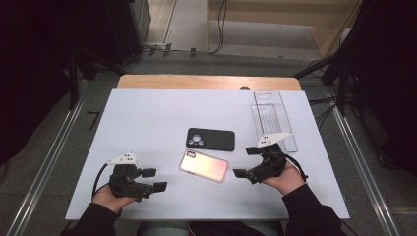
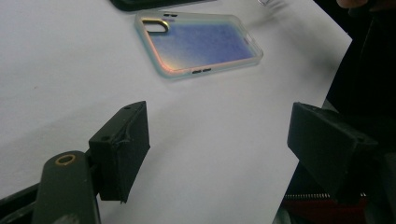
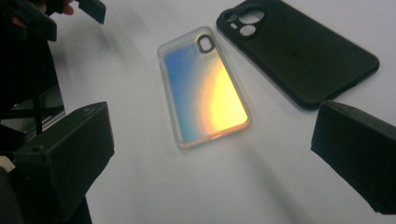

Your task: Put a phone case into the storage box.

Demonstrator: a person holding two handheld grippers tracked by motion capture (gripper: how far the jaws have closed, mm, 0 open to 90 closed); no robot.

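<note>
An iridescent phone case (image 1: 203,165) (image 2: 198,43) (image 3: 204,87) lies flat on the white table (image 1: 147,123), near the front middle. Just behind it lies a black phone case (image 1: 210,139) (image 3: 297,49) with round camera holes. My right gripper (image 1: 247,162) (image 3: 212,154) is held just right of the iridescent case, jaws wide apart, nothing between them. My left gripper (image 1: 154,179) (image 2: 219,147) sits at the front left, pointing right toward the iridescent case, open and empty.
A clear plastic tray (image 1: 272,118) lies at the back right of the table. The white table's front edge runs close to both hands. Metal rails flank the table; dark stands and cables crowd the floor behind.
</note>
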